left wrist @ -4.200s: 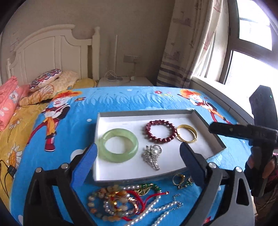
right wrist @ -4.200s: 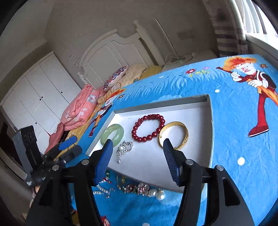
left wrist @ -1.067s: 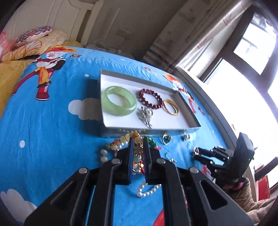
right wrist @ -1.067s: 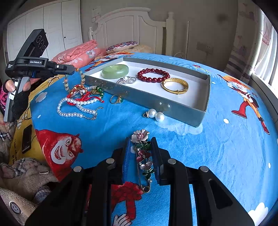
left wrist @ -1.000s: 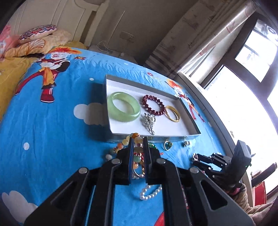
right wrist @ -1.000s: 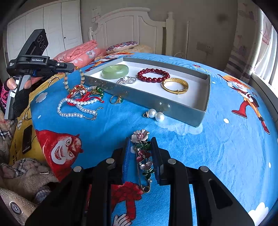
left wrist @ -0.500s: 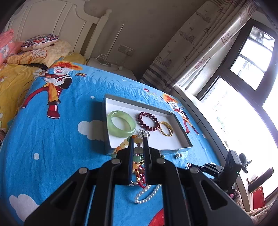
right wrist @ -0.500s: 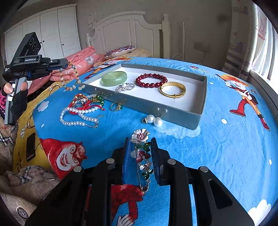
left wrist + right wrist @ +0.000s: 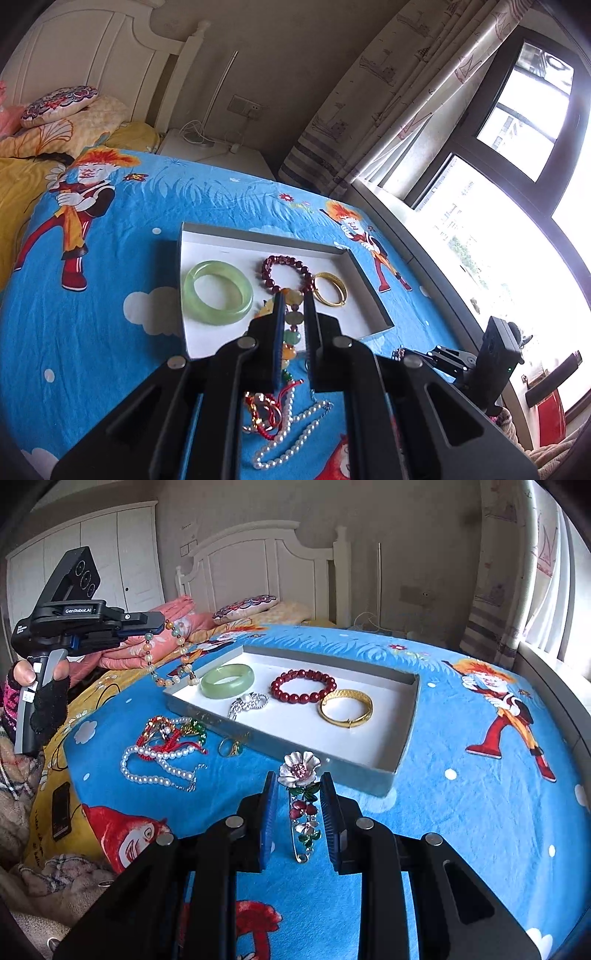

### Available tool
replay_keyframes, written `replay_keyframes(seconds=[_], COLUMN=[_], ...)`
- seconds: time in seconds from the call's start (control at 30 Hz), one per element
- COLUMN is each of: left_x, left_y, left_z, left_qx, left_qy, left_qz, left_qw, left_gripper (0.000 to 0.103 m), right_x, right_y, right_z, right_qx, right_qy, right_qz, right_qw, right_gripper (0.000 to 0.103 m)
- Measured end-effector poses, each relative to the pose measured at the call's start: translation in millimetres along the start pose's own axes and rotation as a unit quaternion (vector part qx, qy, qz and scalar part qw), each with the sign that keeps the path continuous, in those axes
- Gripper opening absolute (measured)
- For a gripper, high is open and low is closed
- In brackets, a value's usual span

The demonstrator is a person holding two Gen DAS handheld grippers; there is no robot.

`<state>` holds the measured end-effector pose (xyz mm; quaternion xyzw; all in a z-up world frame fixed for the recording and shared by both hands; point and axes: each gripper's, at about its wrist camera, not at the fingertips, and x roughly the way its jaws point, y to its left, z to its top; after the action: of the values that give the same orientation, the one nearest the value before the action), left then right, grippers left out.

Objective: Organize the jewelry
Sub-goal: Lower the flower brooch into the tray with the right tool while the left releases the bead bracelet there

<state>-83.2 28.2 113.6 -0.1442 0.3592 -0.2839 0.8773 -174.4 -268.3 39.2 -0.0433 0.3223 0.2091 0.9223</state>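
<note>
- Left gripper [image 9: 293, 295] clamped on multicolour bead necklace [image 9: 173, 657], strand hanging in the air over near-left corner of grey tray [image 9: 402, 746]; beads amber, green, pale.
- Seen from right wrist view: left gripper [image 9: 157, 622] raised above bedspread, gloved left hand [image 9: 40, 690] on the handle.
- Right gripper [image 9: 295, 781] closed around flower brooch [image 9: 300, 797], lifted off the blue cartoon bedspread [image 9: 461, 812], just short of tray's near wall; pink-white bloom poking out past the fingertips, pin end toward camera.
- In left wrist view right gripper [image 9: 400, 353] low at right, beyond tray's near-right corner; brooch too small to make out there.
- Inside tray, on white floor: green jade bangle [image 9: 216, 291] at left, dark red bead bracelet [image 9: 288, 273] in middle, gold bangle [image 9: 330, 293] right of it and touching or nearly touching, cannot tell which; silver brooch [image 9: 247, 703] near front wall, between jade bangle and red bracelet.
- Loose on bedspread outside tray's near wall: pearl necklace [image 9: 159, 764] tangled with red cord bracelet [image 9: 168, 744]; small gold ring [image 9: 229, 747] just beside tray wall.
- Black phone-like object [image 9: 61, 810] on yellow sheet at far left edge.
- White headboard [image 9: 258, 565], pillows [image 9: 245, 605], curtain [image 9: 388, 103] behind.
</note>
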Motion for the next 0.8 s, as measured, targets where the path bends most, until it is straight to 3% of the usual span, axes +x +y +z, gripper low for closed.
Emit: replay_keyframes(seconds=[0.2,0.4,0.5,0.67,0.8], left_x=[19.6,41.9,60.3,120.1,154.2], left_y=[-0.7,3.8,7.4,4.1,2.9], left_z=[29.3,67.7,83.0,79.1,63.0], left_qx=[0.004,0.038,0.056,0.107,0.118], left_qy=[-0.001,0.005,0.020,0.078,0.113], left_qz=[0.017,0.082,0.122,0.186,0.185], left_qw=[0.9999,0.9959,0.9908,0.9736,0.9690], left_gripper=[0.009,0.009,0.009,0.009,0.010], right_x=[7.4,42.3,67.7,110.3,122.0], right_y=[-3.0,-5.6,-1.3,10.3,10.4], right_z=[38.3,67.8,73.7,71.4,68.3], right_qx=[-0.049,-0.106,-0.122,-0.111,-0.074], right_qy=[-0.001,0.032,0.061,0.120,0.124], right_qz=[-0.015,-0.022,-0.006,0.036,0.055], right_qw=[0.999,0.994,0.991,0.986,0.988], right_gripper=[0.025,0.025,0.025,0.025,0.027])
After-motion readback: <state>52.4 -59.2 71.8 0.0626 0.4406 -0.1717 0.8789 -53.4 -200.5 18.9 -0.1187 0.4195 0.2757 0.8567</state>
